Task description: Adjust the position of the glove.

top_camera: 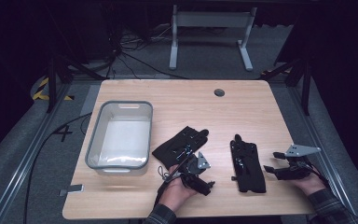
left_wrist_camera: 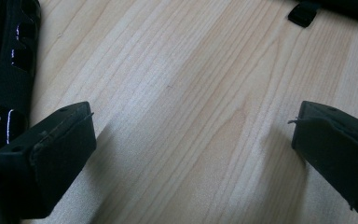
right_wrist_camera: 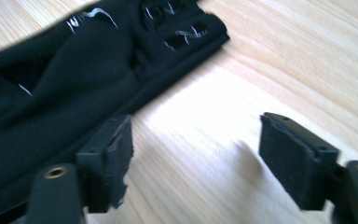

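Currently, at the far left of the wooden tabletop (top_camera: 242, 100) sits the translucent grey plastic bin (top_camera: 120, 135), with nothing visible inside it. Just right of it lies the left black fabric glove with glossy printed markings (top_camera: 179, 144), fingers pointing far and right. Your left gripper (top_camera: 196, 175) hovers at the near edge of that glove with its jaws spread wide; in the left gripper view the glove (left_wrist_camera: 7, 70) sits off the left jaw and only bare wood lies between the pads. Turn the gripper toward the glove so the cuff falls between the jaws before you close.

Further right, the second black glove (top_camera: 248, 163) lies flat and straight, well apart from the first. Your right gripper (top_camera: 279, 169) rests just right of it, jaws also wide; in the right gripper view the fabric (right_wrist_camera: 74, 70) passes under the left jaw, while the gap holds mostly wood. Slide left until the glove edge sits squarely between the pads, press low against the tabletop, and pinch a full fold, since thin cloth probably slips from a shallow bite.
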A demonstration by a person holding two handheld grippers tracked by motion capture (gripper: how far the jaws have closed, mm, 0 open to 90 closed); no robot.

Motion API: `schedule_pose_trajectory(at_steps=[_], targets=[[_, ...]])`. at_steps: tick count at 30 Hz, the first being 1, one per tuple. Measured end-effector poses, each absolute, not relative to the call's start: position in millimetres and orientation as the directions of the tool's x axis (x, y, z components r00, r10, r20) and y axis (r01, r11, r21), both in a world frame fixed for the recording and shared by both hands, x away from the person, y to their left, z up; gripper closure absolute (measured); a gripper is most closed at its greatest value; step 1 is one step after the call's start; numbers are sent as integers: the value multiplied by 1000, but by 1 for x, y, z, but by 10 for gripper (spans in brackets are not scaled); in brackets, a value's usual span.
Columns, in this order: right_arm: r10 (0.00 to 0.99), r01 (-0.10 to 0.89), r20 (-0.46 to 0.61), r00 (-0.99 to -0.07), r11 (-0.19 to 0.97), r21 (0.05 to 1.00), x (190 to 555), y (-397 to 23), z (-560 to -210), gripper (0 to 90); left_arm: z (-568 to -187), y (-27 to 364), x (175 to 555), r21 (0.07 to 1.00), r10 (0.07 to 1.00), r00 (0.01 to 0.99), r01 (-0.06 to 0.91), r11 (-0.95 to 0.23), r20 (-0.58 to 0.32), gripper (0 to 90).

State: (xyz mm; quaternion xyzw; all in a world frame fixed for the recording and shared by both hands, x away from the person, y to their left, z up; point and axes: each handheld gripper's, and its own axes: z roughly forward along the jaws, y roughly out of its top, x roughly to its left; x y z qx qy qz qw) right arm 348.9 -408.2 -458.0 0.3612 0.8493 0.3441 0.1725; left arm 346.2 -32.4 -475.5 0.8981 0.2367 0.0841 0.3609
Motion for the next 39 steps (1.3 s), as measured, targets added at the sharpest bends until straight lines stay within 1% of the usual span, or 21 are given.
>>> schedule_pose_trajectory(at_steps=[2, 3, 7, 11, 17, 19, 21, 22, 23, 24, 25, 27, 28, 30, 33, 34, 35, 36, 38, 39], targets=[[737, 496, -48, -675, 500, 710, 348, -409, -459, 229, -475, -32, 346, 688, 486, 874, 365, -627, -21, 2], [748, 500, -46, -662, 486, 716, 344, -413, -461, 183, -476, -32, 346, 689, 485, 874, 363, -627, -20, 1], [756, 505, -42, -653, 475, 721, 343, -416, -464, 153, -476, -32, 346, 689, 485, 874, 363, -627, -20, 1], [764, 510, -24, -645, 454, 730, 343, -418, -467, 132, -476, -32, 346, 688, 487, 873, 365, -627, -20, 0], [763, 511, -23, -646, 455, 729, 343, -418, -467, 125, -475, -33, 346, 689, 493, 870, 370, -623, -21, 1], [762, 510, -24, -647, 456, 730, 343, -418, -467, 125, -473, -33, 345, 679, 497, 867, 377, -630, -21, 20], [762, 510, -24, -647, 456, 729, 343, -418, -467, 124, -469, -32, 344, 676, 499, 866, 378, -632, -18, 139], [762, 510, -24, -647, 456, 729, 343, -418, -467, 123, -468, -32, 344, 672, 508, 861, 386, -632, -16, 176], [761, 509, -25, -648, 457, 729, 343, -418, -467, 123, -466, -32, 344, 666, 514, 858, 390, -636, -11, 187], [761, 509, -25, -648, 457, 729, 343, -418, -467, 123, -464, -31, 343, 662, 526, 851, 400, -634, -10, 222], [761, 509, -25, -648, 457, 729, 343, -418, -467, 123, -462, -30, 344, 667, 529, 848, 401, -628, -12, 282], [761, 509, -25, -648, 457, 729, 343, -418, -467, 123, -459, -28, 345, 670, 531, 847, 406, -621, -21, 371], [761, 509, -25, -648, 457, 729, 343, -418, -467, 123, -455, -27, 346, 670, 536, 844, 412, -618, -24, 371], [761, 509, -25, -649, 458, 729, 343, -418, -467, 123, -448, -25, 350, 673, 543, 839, 413, -613, -20, 516], [761, 509, -25, -648, 458, 729, 343, -418, -467, 122, -441, -21, 358, 672, 552, 834, 426, -606, -30, 668], [761, 509, -25, -649, 458, 729, 343, -418, -467, 122, -440, -20, 360, 673, 553, 832, 431, -601, -38, 739], [761, 509, -25, -649, 458, 729, 343, -418, -467, 122, -440, -20, 360, 673, 553, 832, 431, -601, -38, 776], [761, 509, -25, -649, 458, 729, 343, -418, -467, 122, -438, -18, 365, 671, 559, 829, 435, -600, -37, 776], [761, 509, -25, -649, 458, 729, 343, -418, -467, 122, -436, -15, 371, 668, 562, 825, 449, -594, -56, 868], [760, 509, -24, -649, 458, 729, 343, -418, -467, 122, -436, -14, 374, 666, 570, 820, 456, -590, -56, 895]])
